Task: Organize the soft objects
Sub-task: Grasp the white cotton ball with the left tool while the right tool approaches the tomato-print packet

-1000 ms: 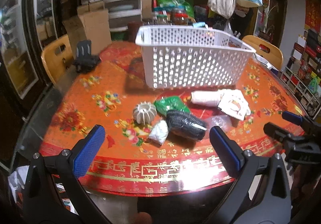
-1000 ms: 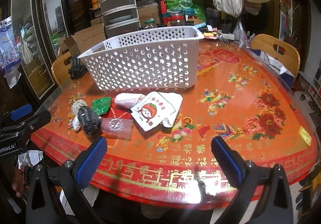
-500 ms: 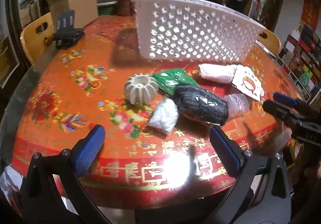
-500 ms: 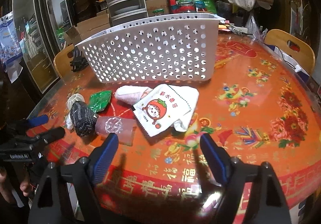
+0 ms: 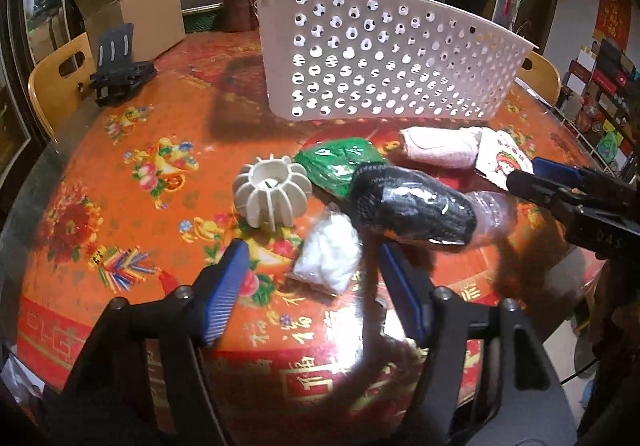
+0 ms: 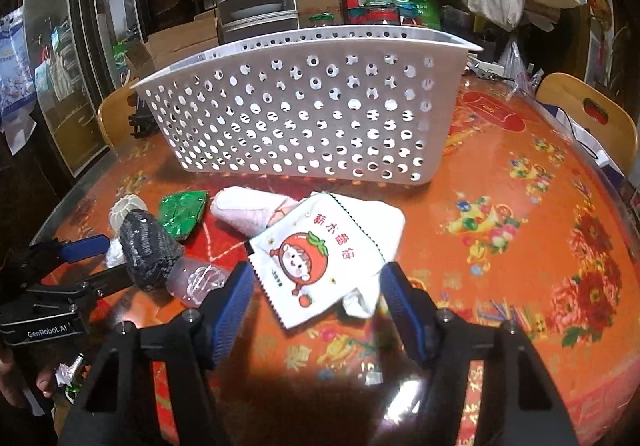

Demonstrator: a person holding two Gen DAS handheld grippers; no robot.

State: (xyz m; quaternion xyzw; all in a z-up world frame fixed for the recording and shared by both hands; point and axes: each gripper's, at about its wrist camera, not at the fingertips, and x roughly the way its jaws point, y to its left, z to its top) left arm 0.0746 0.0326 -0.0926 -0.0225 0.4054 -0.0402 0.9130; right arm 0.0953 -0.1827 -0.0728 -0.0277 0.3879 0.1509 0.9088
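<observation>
Two hand-held grippers close in on a heap of soft things near the front edge of a red floral table [image 5: 120, 174], none of it yet in the white basket [image 5: 384, 58] that stands behind the heap toward the table's middle. The left gripper [image 5: 312, 286], jaws spread and holding nothing, points at a white pouch [image 5: 328, 254] lying just beside a black sock roll [image 5: 412, 206]; judging by that aim, the pouch is its likely pick. The right gripper [image 6: 316, 294], likewise spread and empty, straddles the near corner of a tomato-print bag [image 6: 320, 258] draped over a white cloth [image 6: 376, 246]. A pink roll [image 6: 248, 210], a green packet [image 5: 340, 166] and a clear plastic wrap [image 6: 196, 282] crowd the same patch, so a clean grasp may snag neighbours. A ribbed ball [image 5: 272, 194] sits at the heap's left end, a black stand [image 5: 120, 66] near the far left edge.
</observation>
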